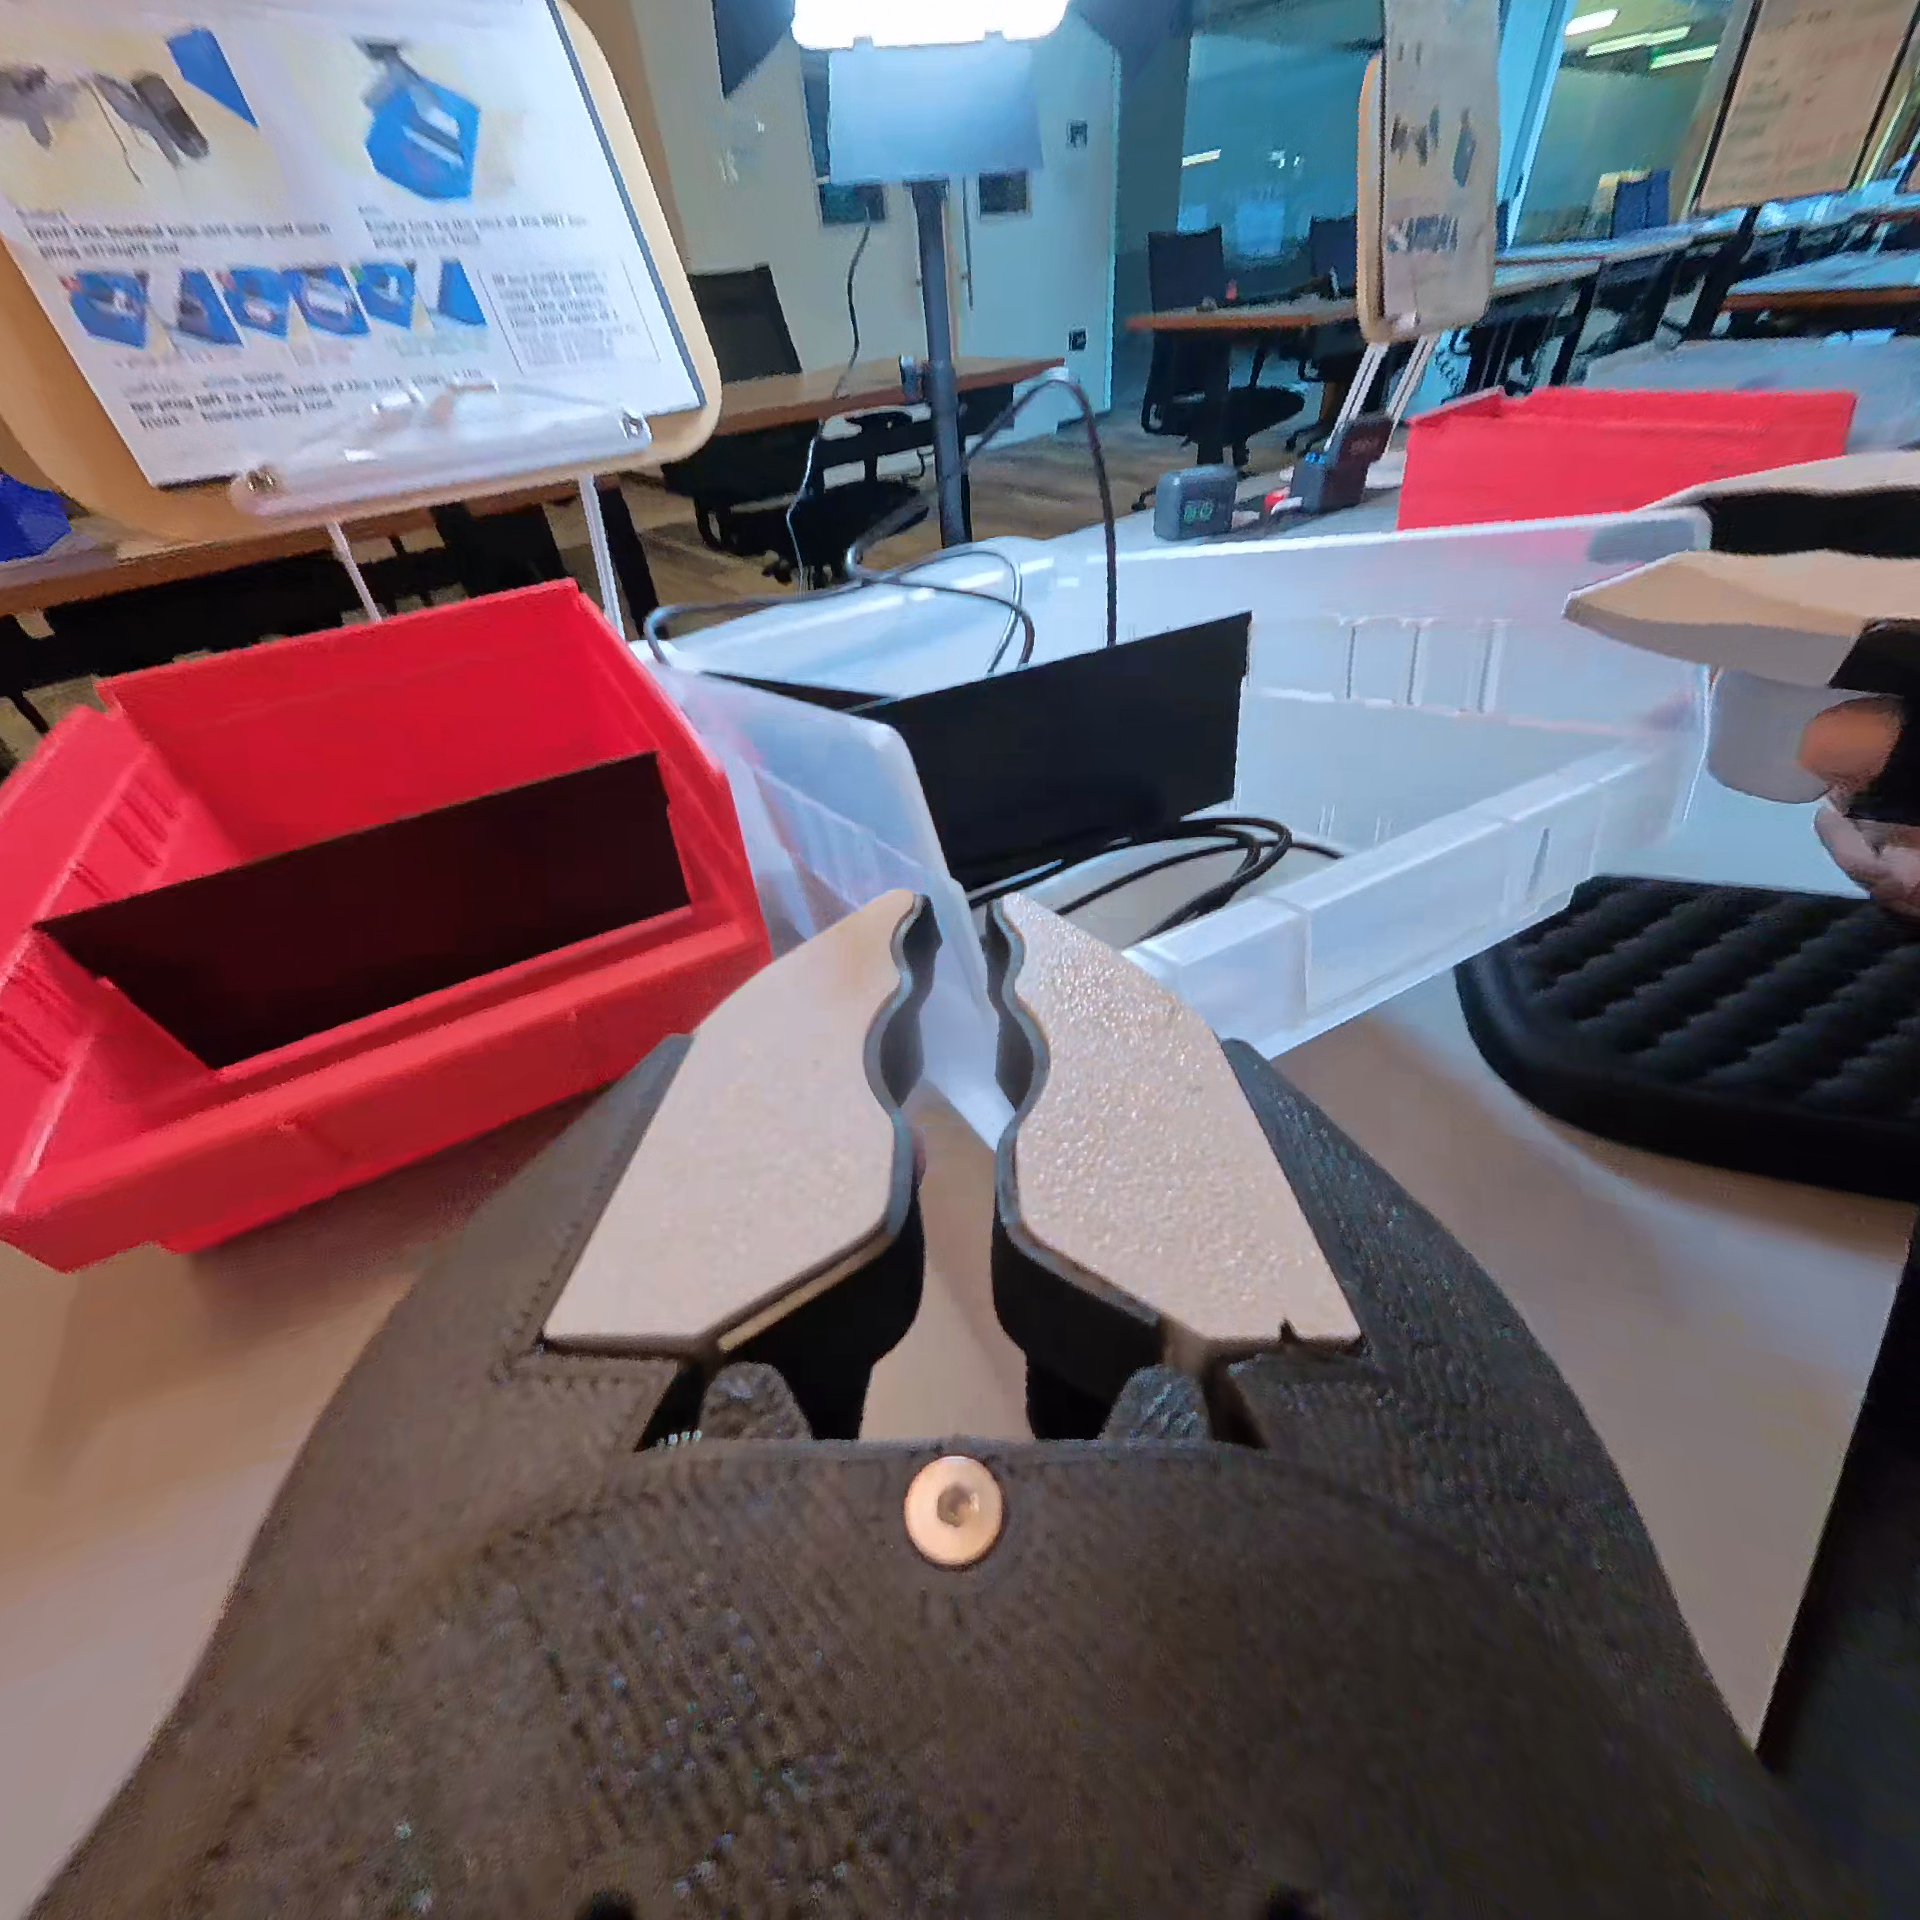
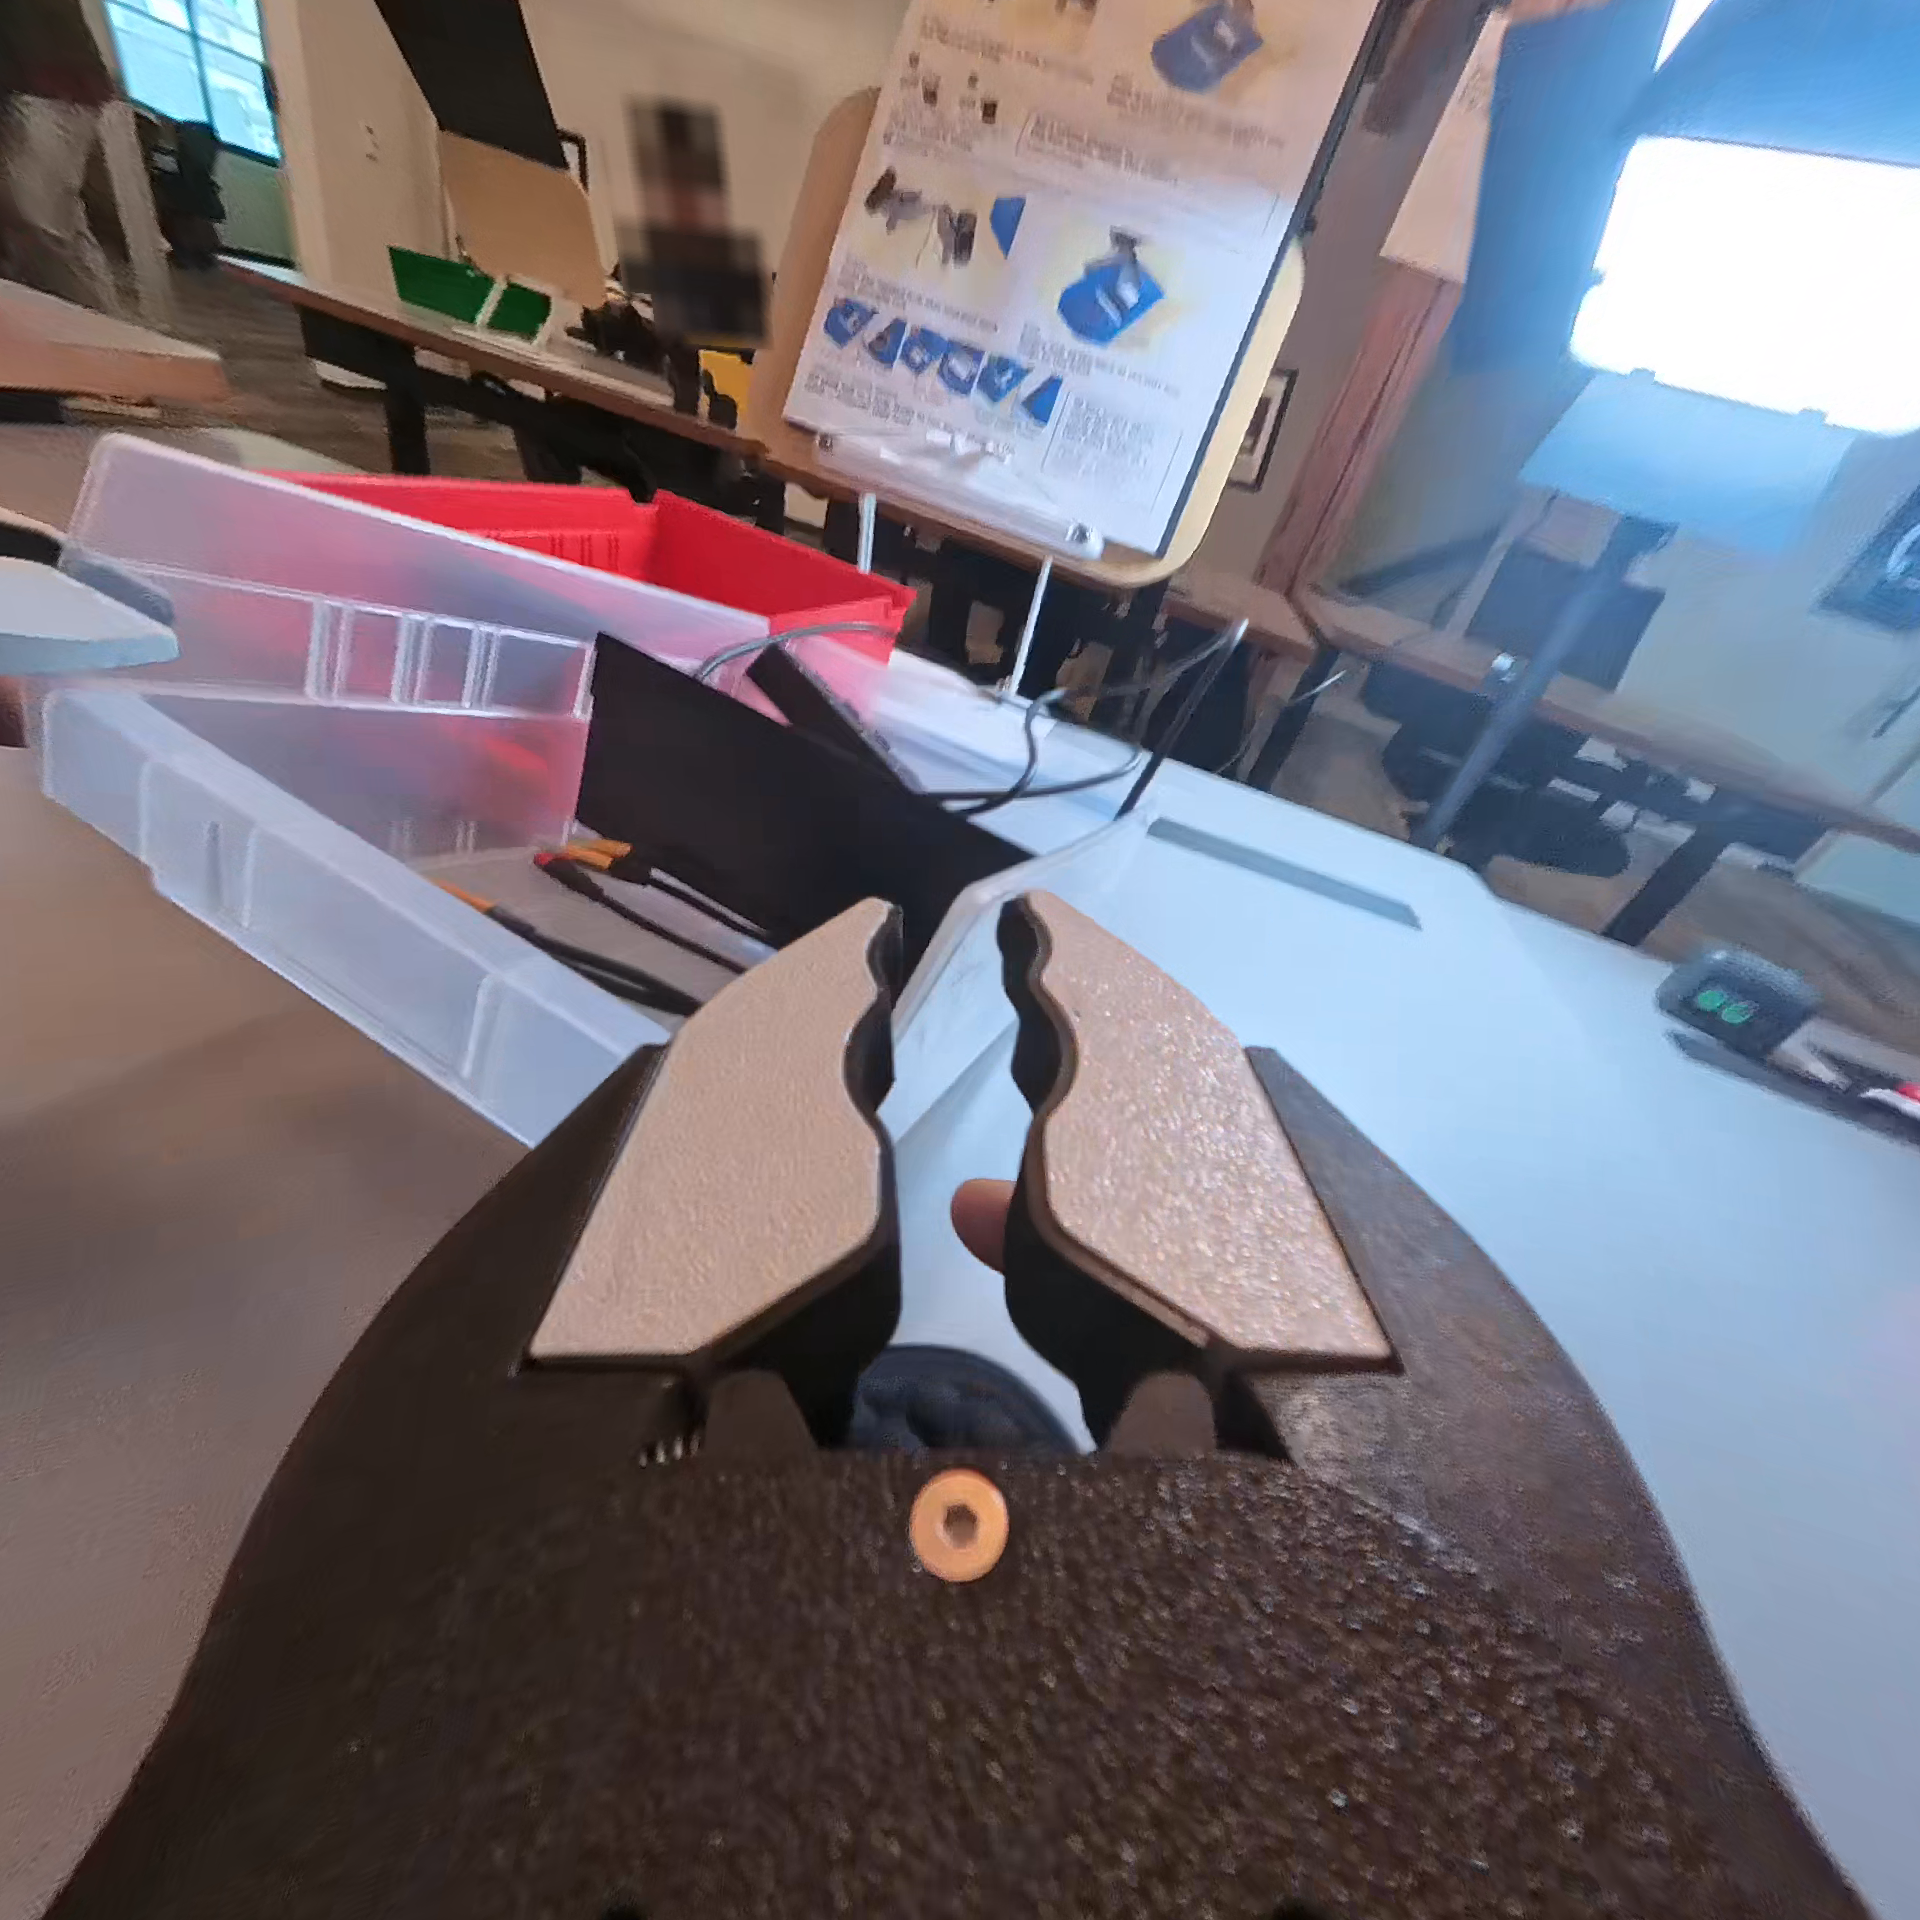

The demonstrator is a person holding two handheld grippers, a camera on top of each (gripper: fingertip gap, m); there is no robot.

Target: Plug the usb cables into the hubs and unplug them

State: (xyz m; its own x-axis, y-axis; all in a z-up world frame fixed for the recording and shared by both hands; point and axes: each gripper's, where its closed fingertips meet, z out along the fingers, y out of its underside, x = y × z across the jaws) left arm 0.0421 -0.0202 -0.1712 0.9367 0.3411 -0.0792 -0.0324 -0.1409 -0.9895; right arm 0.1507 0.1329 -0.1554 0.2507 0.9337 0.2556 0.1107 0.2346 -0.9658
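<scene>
Black USB cables (image 1: 1174,862) lie coiled in a clear plastic bin (image 1: 1455,894) in front of a black divider (image 1: 1070,748); more cable ends show in the right wrist view (image 2: 623,925). No hub shows clearly. My left gripper (image 1: 961,940) hovers at the bin's near left corner, jaws almost together, empty. My right gripper (image 2: 945,925) hovers at the bin's near right corner (image 2: 987,914), jaws a narrow gap apart, empty. It also shows at the right edge of the left wrist view (image 1: 1756,623).
A red bin (image 1: 343,914) with a black divider stands left of the clear bin. A black ribbed pad (image 1: 1704,1008) lies at the right. An instruction board (image 1: 312,218) stands behind. A small timer (image 2: 1730,1003) sits on the white table at far right. Some 20 cm of space lies between my two pairs of fingers.
</scene>
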